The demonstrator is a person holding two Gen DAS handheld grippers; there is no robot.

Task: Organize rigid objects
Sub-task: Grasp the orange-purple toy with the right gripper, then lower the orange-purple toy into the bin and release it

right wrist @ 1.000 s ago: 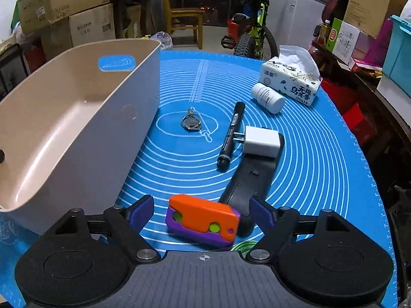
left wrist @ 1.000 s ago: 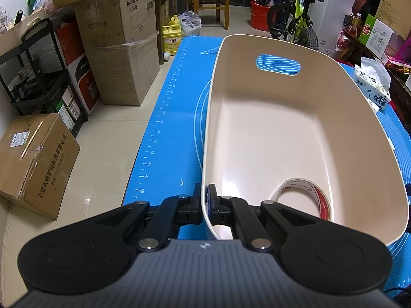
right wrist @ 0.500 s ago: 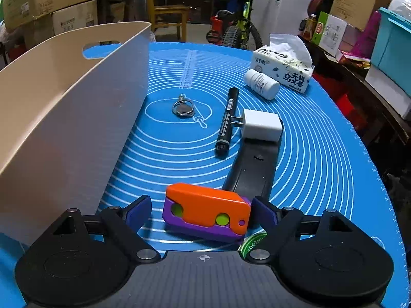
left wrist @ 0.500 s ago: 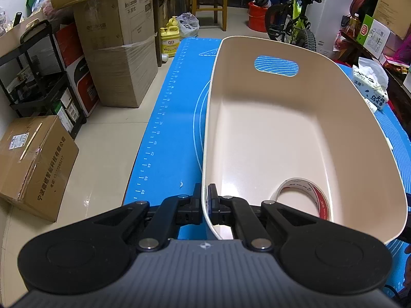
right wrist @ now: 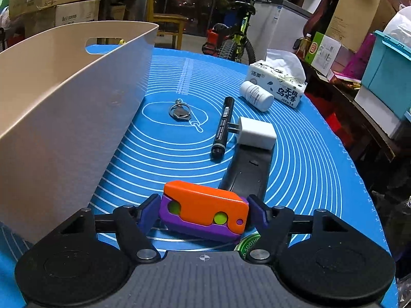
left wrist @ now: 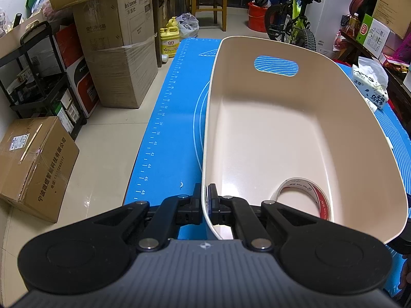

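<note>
The beige bin (left wrist: 295, 133) rim is being clamped by the left gripper (left wrist: 205, 200). The right gripper (right wrist: 204, 213) is being closed around the orange-purple toy (right wrist: 205, 213); beyond its fingers, "100" is readable on the tissue pack (right wrist: 280, 87).

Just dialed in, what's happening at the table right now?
The left gripper is clamped on the near rim of the beige bin, steadying it; a tape roll already lies inside. The right gripper is closing around the orange-and-purple toy on the blue mat. A marker, charger, key ring and pill bottle lie on the mat.
</note>
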